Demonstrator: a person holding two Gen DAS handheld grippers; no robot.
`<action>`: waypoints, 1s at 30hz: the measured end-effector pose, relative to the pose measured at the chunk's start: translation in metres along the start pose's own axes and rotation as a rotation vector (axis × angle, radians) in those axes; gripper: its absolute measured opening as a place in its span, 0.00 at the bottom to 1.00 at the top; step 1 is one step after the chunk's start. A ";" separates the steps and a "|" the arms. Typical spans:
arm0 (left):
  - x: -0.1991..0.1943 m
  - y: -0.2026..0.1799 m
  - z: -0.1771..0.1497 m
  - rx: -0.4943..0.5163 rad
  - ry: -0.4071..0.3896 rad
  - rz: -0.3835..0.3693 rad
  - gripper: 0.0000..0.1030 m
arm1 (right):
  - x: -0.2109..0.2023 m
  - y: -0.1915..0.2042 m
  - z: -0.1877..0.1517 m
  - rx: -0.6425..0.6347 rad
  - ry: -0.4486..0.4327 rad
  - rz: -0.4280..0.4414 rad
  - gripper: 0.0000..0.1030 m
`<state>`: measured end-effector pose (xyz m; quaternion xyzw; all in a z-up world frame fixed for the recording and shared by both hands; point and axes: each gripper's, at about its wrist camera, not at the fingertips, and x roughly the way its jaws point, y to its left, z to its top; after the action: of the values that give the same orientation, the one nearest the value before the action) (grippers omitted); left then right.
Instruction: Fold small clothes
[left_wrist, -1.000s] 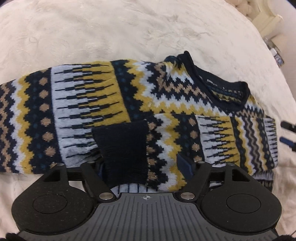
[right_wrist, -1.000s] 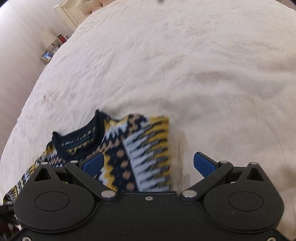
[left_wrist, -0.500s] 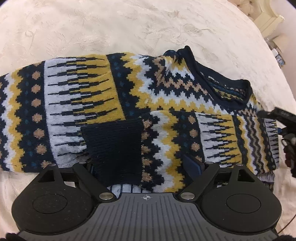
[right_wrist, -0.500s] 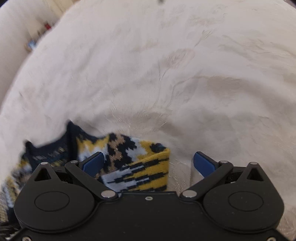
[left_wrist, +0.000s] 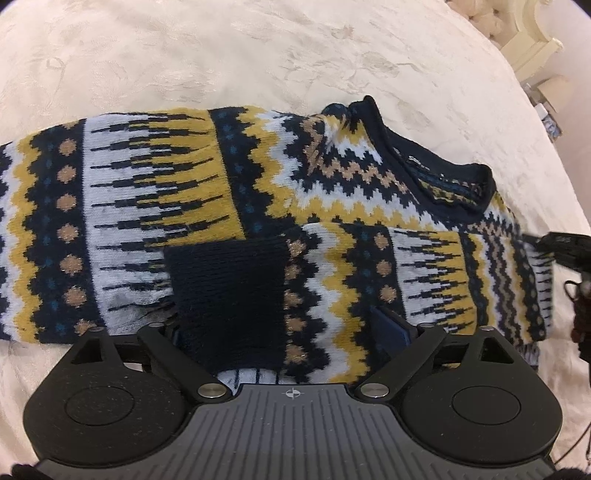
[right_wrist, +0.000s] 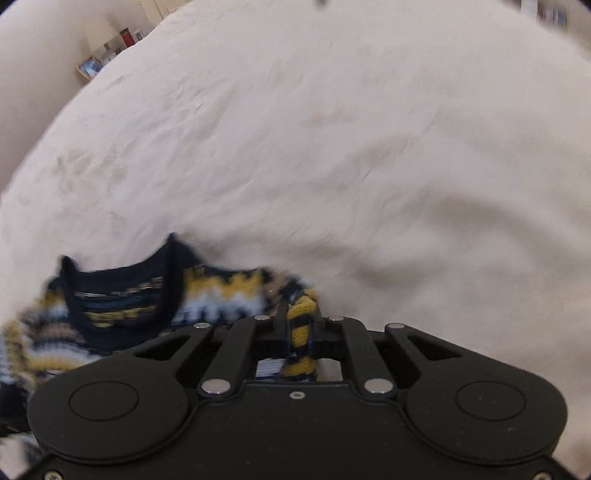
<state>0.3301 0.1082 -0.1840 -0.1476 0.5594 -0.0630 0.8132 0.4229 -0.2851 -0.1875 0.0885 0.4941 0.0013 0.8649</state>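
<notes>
A navy, yellow and white patterned sweater (left_wrist: 258, 184) lies flat on the bed, its navy collar (left_wrist: 443, 173) toward the right. One sleeve is folded across the body, and its navy cuff (left_wrist: 229, 295) rests between the fingers of my left gripper (left_wrist: 275, 325). Those jaws are opening and the pads stand clear of the cuff. In the right wrist view, my right gripper (right_wrist: 299, 325) is shut on a bunched yellow-and-black edge of the sweater (right_wrist: 122, 306), beside the collar. That gripper also shows at the right rim of the left wrist view as a dark right gripper (left_wrist: 565, 247).
The cream embossed bedspread (left_wrist: 258, 55) stretches out beyond the sweater on all sides. A pale headboard or bedside piece (left_wrist: 524, 48) sits at the far right corner. Small picture frames (right_wrist: 88, 68) stand by the wall at the top left of the right wrist view.
My right gripper moved in over the sweater's right edge and closed on it. My left gripper's jaws spread wider around the cuff without shifting place.
</notes>
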 end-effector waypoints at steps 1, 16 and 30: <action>0.001 -0.002 0.000 0.010 0.006 0.005 0.93 | 0.007 -0.008 0.000 0.038 0.032 -0.027 0.19; -0.030 0.005 -0.019 -0.022 -0.038 0.058 0.94 | -0.046 0.000 -0.051 -0.054 -0.007 0.037 1.00; -0.080 0.052 -0.056 -0.097 -0.107 0.165 0.94 | -0.085 -0.027 -0.110 0.123 0.045 0.008 1.00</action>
<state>0.2457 0.1690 -0.1475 -0.1432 0.5279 0.0392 0.8362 0.2829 -0.3022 -0.1736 0.1433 0.5122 -0.0238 0.8465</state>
